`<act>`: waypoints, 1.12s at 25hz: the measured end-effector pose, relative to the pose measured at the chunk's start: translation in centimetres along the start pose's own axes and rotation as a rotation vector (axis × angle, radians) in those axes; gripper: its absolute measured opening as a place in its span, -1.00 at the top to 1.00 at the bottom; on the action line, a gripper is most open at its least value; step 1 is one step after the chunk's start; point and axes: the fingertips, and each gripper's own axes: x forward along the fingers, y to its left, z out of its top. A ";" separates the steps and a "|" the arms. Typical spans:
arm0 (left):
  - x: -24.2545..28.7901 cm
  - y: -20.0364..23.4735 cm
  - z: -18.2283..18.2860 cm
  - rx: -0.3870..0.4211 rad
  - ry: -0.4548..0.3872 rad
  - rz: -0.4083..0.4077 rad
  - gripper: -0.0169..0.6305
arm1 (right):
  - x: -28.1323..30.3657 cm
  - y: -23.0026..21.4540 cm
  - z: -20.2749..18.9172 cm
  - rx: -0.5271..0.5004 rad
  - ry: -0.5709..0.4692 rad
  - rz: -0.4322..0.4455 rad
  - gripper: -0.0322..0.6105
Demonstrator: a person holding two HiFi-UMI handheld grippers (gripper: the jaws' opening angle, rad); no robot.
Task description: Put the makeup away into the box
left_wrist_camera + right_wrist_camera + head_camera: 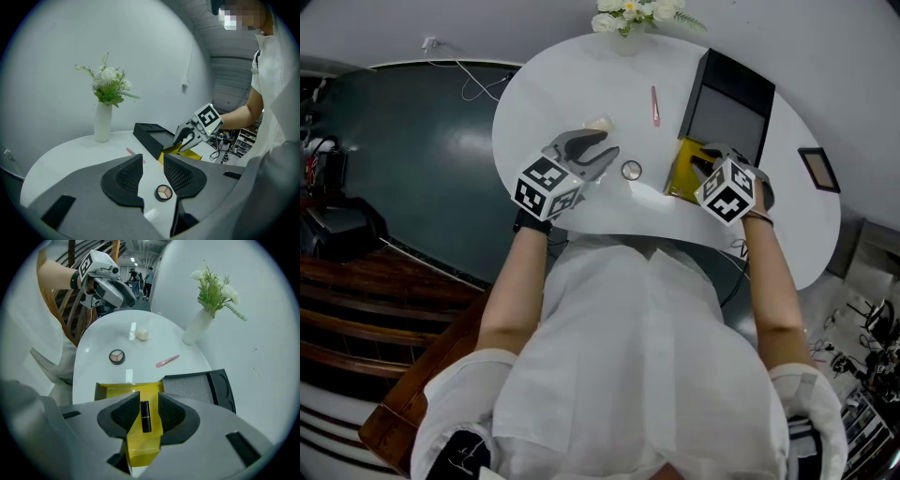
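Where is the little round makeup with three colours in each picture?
Head view: the round compact sits mid-table, left of the yellow box.
Left gripper view: the round compact is low, near the centre.
Right gripper view: the round compact is left of centre.
Shared landmark: the flower vase.

The person reaches forward with both arms, bare below short white sleeves point(464, 384). The left forearm point(514, 291) and the right forearm point(773, 291) are well apart. The left gripper point(607, 155) is held nearly level, tilted only a little downward. Its jaws stand apart and grip nothing. The right gripper point(705, 161) points steeply down. Its jaws also stand apart, and the pads point(126, 412) press on nothing.
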 end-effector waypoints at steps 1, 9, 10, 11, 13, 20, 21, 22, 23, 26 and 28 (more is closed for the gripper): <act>-0.2 0.1 0.0 -0.001 -0.003 0.004 0.50 | -0.3 -0.1 0.7 -0.006 -0.011 -0.003 0.55; -2.8 1.6 -0.2 0.002 0.002 0.033 0.49 | -0.3 -0.4 8.2 -0.113 -0.115 0.009 0.55; -3.1 1.7 -0.2 0.003 0.004 0.034 0.49 | -0.1 -0.2 9.2 -0.132 -0.124 0.017 0.55; -3.4 1.9 -0.2 0.003 0.006 0.034 0.49 | 0.2 0.1 10.2 -0.151 -0.132 0.026 0.54; -3.9 2.2 -0.4 0.003 0.011 0.033 0.48 | 0.9 0.5 12.1 -0.185 -0.150 0.043 0.50; -5.1 3.4 -0.8 0.009 0.036 0.013 0.44 | 3.7 1.4 17.1 -0.269 -0.174 0.061 0.34; -5.2 3.5 -0.9 0.010 0.039 0.006 0.44 | 4.2 1.6 17.5 -0.275 -0.169 0.066 0.30; -5.3 3.6 -0.9 0.012 0.041 -0.001 0.44 | 4.7 1.6 17.7 -0.279 -0.163 0.071 0.28; -5.4 3.7 -1.0 0.014 0.044 -0.009 0.43 | 5.2 1.7 18.0 -0.284 -0.157 0.074 0.25; -5.7 4.1 -1.2 0.022 0.059 -0.033 0.43 | 6.4 2.0 19.0 -0.296 -0.158 0.086 0.22; -5.9 4.4 -1.1 0.030 0.069 -0.049 0.42 | 7.1 2.2 19.7 -0.302 -0.165 0.100 0.19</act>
